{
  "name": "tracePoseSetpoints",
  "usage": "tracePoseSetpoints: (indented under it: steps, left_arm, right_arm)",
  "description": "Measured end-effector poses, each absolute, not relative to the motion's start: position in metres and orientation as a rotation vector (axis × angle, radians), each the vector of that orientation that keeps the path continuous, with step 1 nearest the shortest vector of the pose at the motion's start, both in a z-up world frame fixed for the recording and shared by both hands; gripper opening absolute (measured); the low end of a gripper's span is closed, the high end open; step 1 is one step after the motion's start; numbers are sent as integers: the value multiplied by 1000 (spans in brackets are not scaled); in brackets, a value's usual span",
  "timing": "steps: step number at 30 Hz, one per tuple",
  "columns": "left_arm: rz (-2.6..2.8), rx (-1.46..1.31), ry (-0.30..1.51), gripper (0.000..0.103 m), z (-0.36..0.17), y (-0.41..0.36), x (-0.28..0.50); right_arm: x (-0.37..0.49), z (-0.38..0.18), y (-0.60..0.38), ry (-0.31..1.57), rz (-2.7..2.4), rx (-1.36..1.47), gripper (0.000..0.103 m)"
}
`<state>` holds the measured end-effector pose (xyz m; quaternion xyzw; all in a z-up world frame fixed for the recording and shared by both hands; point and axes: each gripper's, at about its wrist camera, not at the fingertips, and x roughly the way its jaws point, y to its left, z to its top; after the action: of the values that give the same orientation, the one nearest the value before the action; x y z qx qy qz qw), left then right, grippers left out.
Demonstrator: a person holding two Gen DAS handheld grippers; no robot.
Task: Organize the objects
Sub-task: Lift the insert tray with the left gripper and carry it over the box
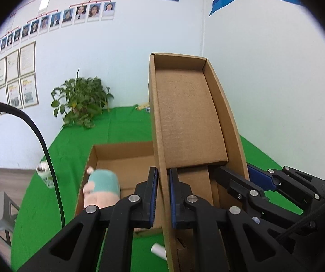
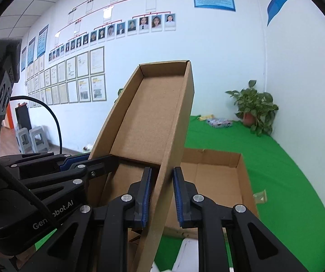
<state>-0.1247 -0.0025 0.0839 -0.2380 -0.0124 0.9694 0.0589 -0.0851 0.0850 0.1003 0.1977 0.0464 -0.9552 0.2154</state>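
Note:
A brown cardboard lid (image 1: 189, 117) stands tilted upright above an open cardboard box (image 1: 121, 156) on the green table. My left gripper (image 1: 163, 195) is shut on the lid's left side wall. My right gripper (image 2: 161, 195) is shut on the lid's right side wall (image 2: 178, 122). Each gripper shows in the other's view, on the far side wall. A plush toy (image 1: 102, 187) with a teal cap and pink face lies in the box at its left. The box's right part (image 2: 216, 176) shows bare cardboard.
A potted plant (image 1: 80, 100) stands at the table's back by the wall. A clear jar (image 1: 45, 173) stands at the table's left edge. A small white object (image 1: 159, 250) lies on the green cloth in front of the box. Snack packets (image 2: 219, 121) lie far back. Stools (image 2: 32, 138) stand on the floor.

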Motion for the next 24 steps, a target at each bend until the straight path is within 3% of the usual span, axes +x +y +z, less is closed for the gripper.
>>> tracePoseSetpoints:
  steps: [12, 24]
  left_arm:
    - [2920, -707, -13, 9, 109, -19, -181]
    - [2912, -907, -39, 9, 75, -65, -232]
  right_arm:
    - [-146, 159, 84, 91, -2696, 511, 16]
    - [-241, 129, 35, 95, -2623, 650, 16]
